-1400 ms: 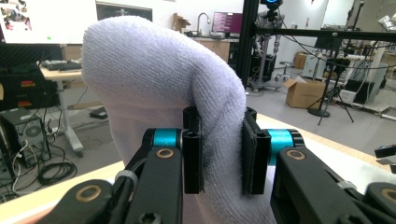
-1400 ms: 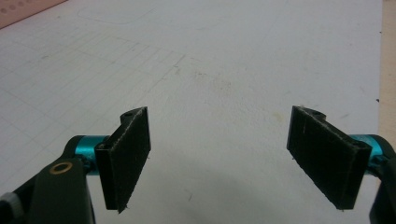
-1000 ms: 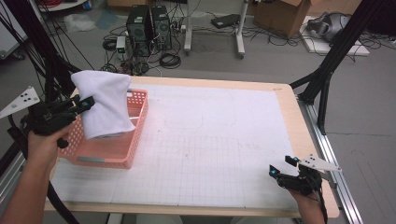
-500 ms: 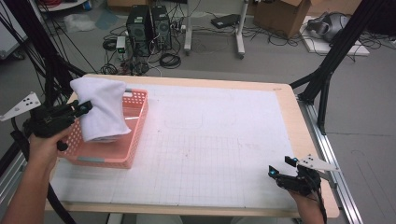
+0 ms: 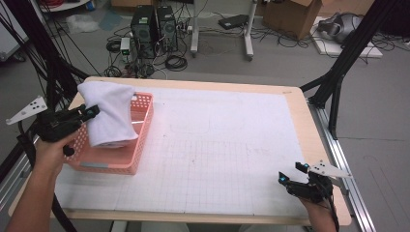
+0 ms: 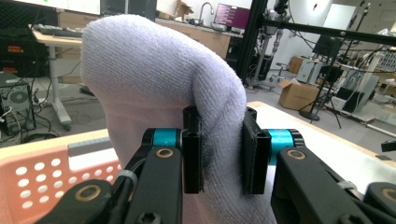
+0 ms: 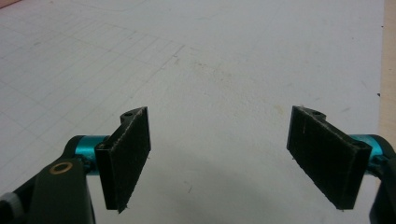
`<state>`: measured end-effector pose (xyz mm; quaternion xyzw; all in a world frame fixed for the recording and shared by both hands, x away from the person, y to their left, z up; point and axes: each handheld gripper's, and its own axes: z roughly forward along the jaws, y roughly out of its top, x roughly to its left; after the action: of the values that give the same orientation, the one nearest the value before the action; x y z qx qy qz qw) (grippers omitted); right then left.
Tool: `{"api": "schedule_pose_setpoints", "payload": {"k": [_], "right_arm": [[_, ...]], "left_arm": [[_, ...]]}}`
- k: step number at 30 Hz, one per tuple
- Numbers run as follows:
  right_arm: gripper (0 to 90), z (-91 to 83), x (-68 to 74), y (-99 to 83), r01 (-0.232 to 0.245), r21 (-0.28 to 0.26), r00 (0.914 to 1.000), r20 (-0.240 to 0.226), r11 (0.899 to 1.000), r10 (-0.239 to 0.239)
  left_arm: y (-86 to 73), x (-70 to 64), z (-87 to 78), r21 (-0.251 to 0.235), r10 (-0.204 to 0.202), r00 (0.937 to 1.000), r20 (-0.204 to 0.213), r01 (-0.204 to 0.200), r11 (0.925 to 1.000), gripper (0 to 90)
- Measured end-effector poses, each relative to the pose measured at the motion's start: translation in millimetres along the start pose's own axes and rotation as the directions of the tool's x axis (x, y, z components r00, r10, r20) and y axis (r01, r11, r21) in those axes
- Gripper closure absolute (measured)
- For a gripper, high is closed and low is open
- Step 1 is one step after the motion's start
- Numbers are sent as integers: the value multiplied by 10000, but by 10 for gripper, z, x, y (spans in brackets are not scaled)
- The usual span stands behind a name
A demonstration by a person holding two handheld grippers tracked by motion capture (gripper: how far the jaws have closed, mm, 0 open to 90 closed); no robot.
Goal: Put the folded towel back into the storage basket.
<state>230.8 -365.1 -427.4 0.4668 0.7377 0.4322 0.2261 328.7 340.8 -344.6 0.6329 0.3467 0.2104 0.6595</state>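
Left gripper (image 6: pixel 219 154) clamped on the towel (image 5: pixel 109 113), above the basket (image 5: pixel 140 145) at far left. Right gripper (image 7: pixel 229 158) apart, low over the near right mat (image 5: pixel 232 145).

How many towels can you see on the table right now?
1: a white towel, pinched by the left gripper over the pink basket. More may lie hidden in the basket beneath it.

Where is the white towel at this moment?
In the high view the white towel hangs at the table's left side over the pink basket, pinched by the left gripper. The left gripper view shows its jaws shut on a fold.
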Motion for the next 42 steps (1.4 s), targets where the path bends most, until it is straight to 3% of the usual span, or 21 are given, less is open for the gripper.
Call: {"api": "schedule_pose_setpoints", "payload": {"k": [10, 16, 22, 25, 31, 33, 34, 35, 36, 38, 40, 41, 42], "right_arm": [[206, -6, -5, -2, -36, -13, 10000, 5, 10000, 36], [205, 2, 2, -1, -14, 51, 10000, -20, 10000, 15], [206, 1, -1, -2, -24, 54, 10000, -5, 10000, 24], [205, 1, -2, -2, -2, 59, 10000, -13, 10000, 2], [205, -6, -3, -1, 27, 3, 10000, 16, 10000, -27], [206, -7, -1, -1, 21, 9, 10000, 19, 10000, -21], [205, -6, 1, -1, -1, -13, 10000, 7, 10000, 1], [205, -8, 0, -1, 21, 11, 10000, 0, 10000, -21], [205, -7, 1, -1, 22, 11, 10000, -1, 10000, -22], [205, -4, 2, -1, -8, 20, 10000, -6, 10000, 8], [206, -3, 1, -2, -8, 30, 10000, 4, 10000, 8], [206, -2, 1, -1, -3, 30, 10000, 6, 10000, 3], [205, -3, 1, -2, -12, 34, 10000, 8, 10000, 12]], "left_arm": [[-115, 89, -51, 258, -405, 9986, -334, 414, 9988, 730], [-196, 134, -51, 961, -488, 9957, -787, 563, 9938, 724], [-219, 181, -54, 1243, -738, 9881, -1346, 907, 9881, 710], [-205, 196, -61, 1553, -921, 9802, -1751, 1199, 9806, 707], [-169, 197, -74, 2652, -909, 9578, -2726, 1657, 9499, 694], [-161, 190, -86, 2930, -827, 9443, -3187, 1811, 9388, 688], [-161, 190, -86, 2930, -827, 9443, -3187, 1811, 9388, 678], [-146, 181, -100, 3148, -572, 9260, -3732, 1844, 9311, 656], [-137, 176, -109, 3135, -536, 9173, -3945, 1891, 9306, 619], [-80, 139, -146, 2802, -427, 8743, -4835, 2008, 9387, 524], [-13, 80, -177, 2415, -191, 8487, -5286, 1719, 9551, 437], [25, 42, -187, 2287, -57, 8458, -5335, 1507, 9618, 432], [60, -1, -181, 2204, 74, 8470, -5315, 1299, 9667, 427]]}}
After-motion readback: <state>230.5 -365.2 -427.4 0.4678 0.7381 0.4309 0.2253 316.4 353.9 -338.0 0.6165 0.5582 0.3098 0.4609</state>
